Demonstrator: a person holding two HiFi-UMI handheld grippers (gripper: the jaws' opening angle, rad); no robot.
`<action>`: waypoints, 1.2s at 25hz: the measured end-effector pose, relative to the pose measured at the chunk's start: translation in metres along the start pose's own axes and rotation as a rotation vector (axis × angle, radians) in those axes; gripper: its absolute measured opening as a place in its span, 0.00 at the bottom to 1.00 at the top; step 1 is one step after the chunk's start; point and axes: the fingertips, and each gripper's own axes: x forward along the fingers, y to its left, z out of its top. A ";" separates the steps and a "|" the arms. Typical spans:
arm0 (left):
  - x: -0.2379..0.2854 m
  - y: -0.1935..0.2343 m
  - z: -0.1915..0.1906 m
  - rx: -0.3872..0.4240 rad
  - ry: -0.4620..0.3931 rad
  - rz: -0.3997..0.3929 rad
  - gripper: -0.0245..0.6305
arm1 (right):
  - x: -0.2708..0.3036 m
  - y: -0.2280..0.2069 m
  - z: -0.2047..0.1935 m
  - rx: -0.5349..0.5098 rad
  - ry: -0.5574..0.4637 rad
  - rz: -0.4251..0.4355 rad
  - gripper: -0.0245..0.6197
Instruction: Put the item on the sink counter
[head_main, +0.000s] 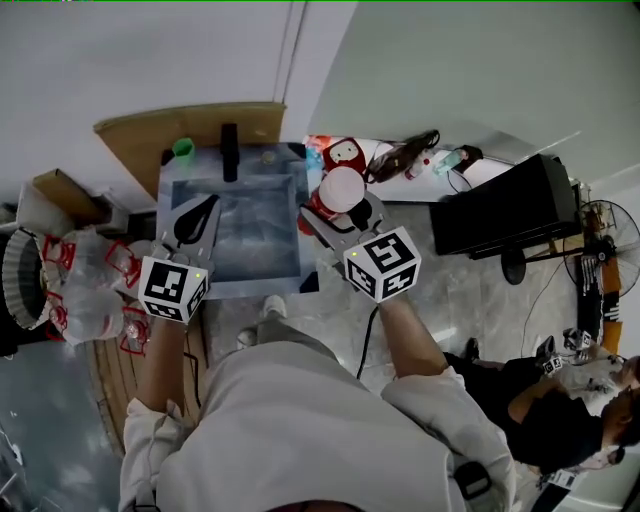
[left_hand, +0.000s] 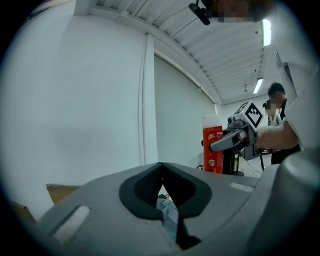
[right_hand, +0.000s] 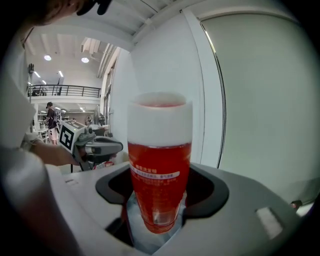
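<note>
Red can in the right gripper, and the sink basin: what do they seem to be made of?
Red can: glossy printed wall with bright reflections, likely metal, possibly hard plastic. Its white cap looks like matte plastic. Sink basin: probably brushed stainless steel, grey with soft streaky reflections.

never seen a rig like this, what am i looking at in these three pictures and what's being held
No robot here: a person holds a two-jaw gripper in each hand. One picture comes from a camera on their head, looking down; the other two cameras ride on the grippers. Below is a sink with a black faucet and a green cup at its far edge. The right gripper is clamped on a red can with a white cap. The left gripper is shut and empty.
</note>
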 end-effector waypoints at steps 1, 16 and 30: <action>0.009 0.002 -0.002 0.000 0.001 0.005 0.04 | 0.006 -0.007 -0.001 -0.004 0.000 0.009 0.49; 0.100 0.036 -0.047 0.011 0.042 0.001 0.04 | 0.101 -0.068 -0.025 -0.042 0.027 0.074 0.49; 0.119 0.052 -0.055 0.009 0.046 -0.017 0.04 | 0.153 -0.101 -0.049 -0.062 0.015 0.076 0.49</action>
